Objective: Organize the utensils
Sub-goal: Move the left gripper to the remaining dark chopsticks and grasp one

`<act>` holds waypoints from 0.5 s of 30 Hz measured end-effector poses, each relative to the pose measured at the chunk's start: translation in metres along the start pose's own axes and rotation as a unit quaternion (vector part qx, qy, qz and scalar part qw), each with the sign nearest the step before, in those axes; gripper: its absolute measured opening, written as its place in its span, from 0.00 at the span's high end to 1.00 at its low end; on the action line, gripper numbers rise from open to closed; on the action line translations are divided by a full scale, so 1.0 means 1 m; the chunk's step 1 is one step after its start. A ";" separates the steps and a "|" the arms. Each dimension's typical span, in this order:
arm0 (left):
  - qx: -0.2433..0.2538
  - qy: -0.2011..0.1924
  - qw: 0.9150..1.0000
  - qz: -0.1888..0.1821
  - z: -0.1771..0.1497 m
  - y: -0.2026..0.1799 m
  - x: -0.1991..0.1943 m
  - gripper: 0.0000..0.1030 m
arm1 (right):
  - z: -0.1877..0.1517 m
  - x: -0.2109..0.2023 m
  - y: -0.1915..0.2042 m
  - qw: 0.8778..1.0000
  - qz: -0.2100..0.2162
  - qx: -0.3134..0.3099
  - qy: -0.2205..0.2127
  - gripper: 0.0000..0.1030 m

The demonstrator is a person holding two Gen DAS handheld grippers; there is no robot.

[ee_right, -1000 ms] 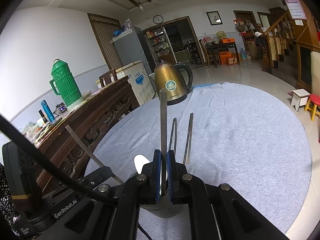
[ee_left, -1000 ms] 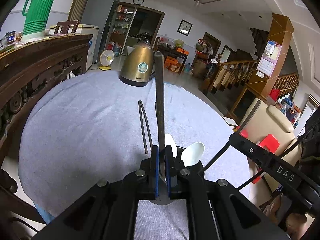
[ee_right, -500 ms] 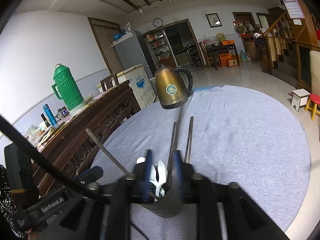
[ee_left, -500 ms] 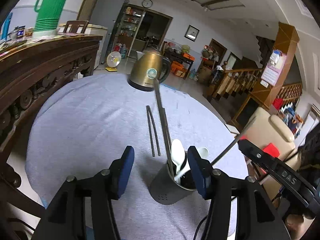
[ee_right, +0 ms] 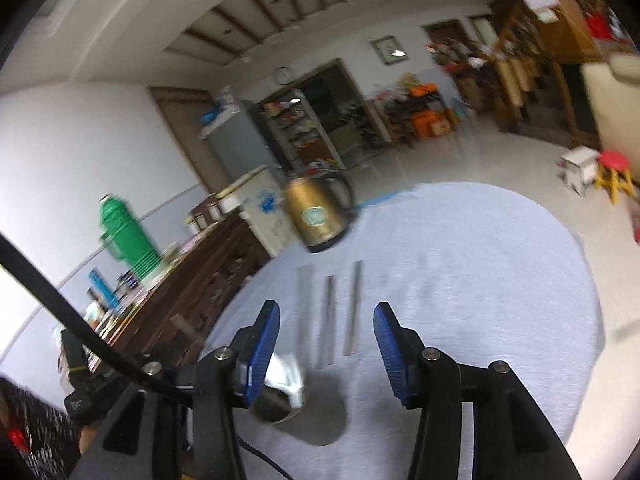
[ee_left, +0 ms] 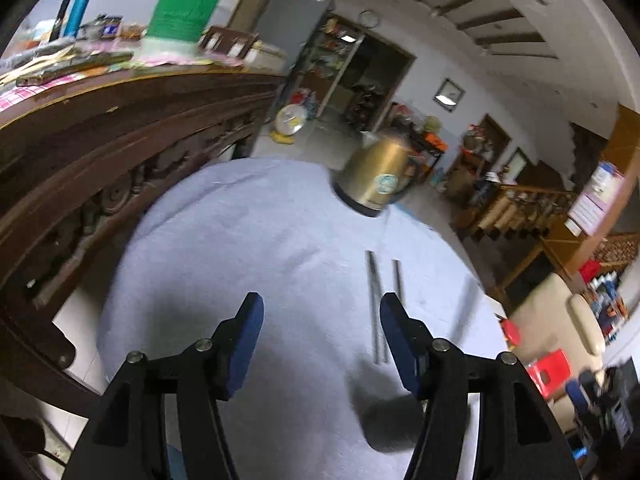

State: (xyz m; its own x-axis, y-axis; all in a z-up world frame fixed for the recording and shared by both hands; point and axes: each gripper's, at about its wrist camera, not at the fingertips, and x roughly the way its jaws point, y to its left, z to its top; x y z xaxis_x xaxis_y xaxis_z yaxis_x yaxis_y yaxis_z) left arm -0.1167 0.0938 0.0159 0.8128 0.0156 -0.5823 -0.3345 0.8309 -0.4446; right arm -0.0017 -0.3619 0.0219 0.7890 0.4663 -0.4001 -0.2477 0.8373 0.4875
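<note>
Two claws are hovering over the round table (ee_right: 500, 280), which is wearing a pale grey cloth, and both are spreading their blue pads with nothing between them. Biggest thing on the cloth is the gold kettle (ee_right: 318, 216), sitting at the table's far edge. Left claw (ee_left: 321, 309) is opening over bare cloth, its jaws already fairly wide. Right claw (ee_right: 326, 322) is opening too, a little narrower. Down at the near edge, the metal utensil holder (ee_right: 280, 404) is standing upright just beside the right claw's left finger, partly hidden by it, with a white spoon (ee_right: 288, 372) poking out of it. Beyond the holder, toward the middle of the table, the chopsticks (ee_right: 352, 308) are lying flat, running lengthwise toward the kettle, close together but blurred, so their exact count is hard to call.
</note>
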 end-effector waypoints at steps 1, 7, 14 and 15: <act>0.000 0.026 1.000 0.007 0.009 0.004 0.014 0.37 | 0.003 0.004 -0.010 1.000 -0.009 0.008 0.006 0.49; 0.007 0.211 0.977 0.037 0.043 0.019 0.121 0.37 | 0.019 0.059 -0.092 0.988 -0.056 0.079 0.121 0.49; 0.089 0.312 0.945 0.041 0.049 -0.035 0.217 0.38 | 0.026 0.113 -0.146 0.968 -0.097 0.112 0.201 0.49; 0.088 0.323 0.942 0.031 0.051 -0.043 0.228 0.38 | 0.027 0.118 -0.148 0.968 -0.098 0.112 0.202 0.49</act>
State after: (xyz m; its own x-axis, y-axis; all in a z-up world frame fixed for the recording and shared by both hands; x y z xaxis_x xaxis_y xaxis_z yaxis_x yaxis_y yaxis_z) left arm 0.1074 0.0899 -0.0634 0.3168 -0.2276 -0.9208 -0.2414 0.9194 -0.3104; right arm 0.1434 -0.4382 -0.0760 0.5128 0.4168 -0.7505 0.0477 0.8590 0.5097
